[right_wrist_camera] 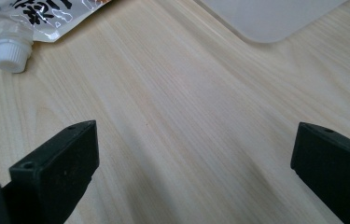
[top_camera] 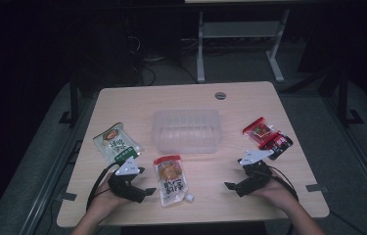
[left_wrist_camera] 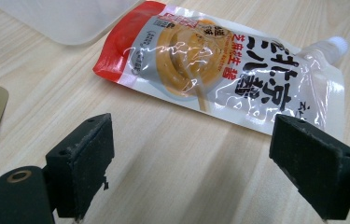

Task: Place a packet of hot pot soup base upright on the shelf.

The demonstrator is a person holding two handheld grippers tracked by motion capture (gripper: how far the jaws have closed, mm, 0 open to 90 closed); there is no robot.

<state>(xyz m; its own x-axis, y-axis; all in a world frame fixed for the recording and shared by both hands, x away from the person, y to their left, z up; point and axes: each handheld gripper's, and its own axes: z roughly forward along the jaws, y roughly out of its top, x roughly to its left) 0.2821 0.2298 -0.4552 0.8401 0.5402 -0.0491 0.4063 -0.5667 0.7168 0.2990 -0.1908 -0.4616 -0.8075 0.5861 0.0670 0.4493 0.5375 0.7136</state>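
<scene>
A spouted sauce pouch [top_camera: 171, 181] with a red top and an orange picture lies flat near the table's front, between my two grippers. In the left gripper view the pouch [left_wrist_camera: 219, 70] lies just beyond the jaws, white cap to the right. My left gripper [top_camera: 146, 182] is open and rests low over the wood with nothing between its jaws [left_wrist_camera: 191, 163]. My right gripper [top_camera: 234, 175] is also open, with only bare table between its jaws [right_wrist_camera: 193, 172]. The pouch's white cap [right_wrist_camera: 11, 51] sits at the upper left of the right gripper view.
A clear plastic container [top_camera: 186, 129] stands mid-table; its corner shows in both gripper views [left_wrist_camera: 70, 18] [right_wrist_camera: 266, 16]. A green and white pouch [top_camera: 116, 142] lies at the left, and red and black packets [top_camera: 267, 137] at the right. The table's front edge is close behind the hands.
</scene>
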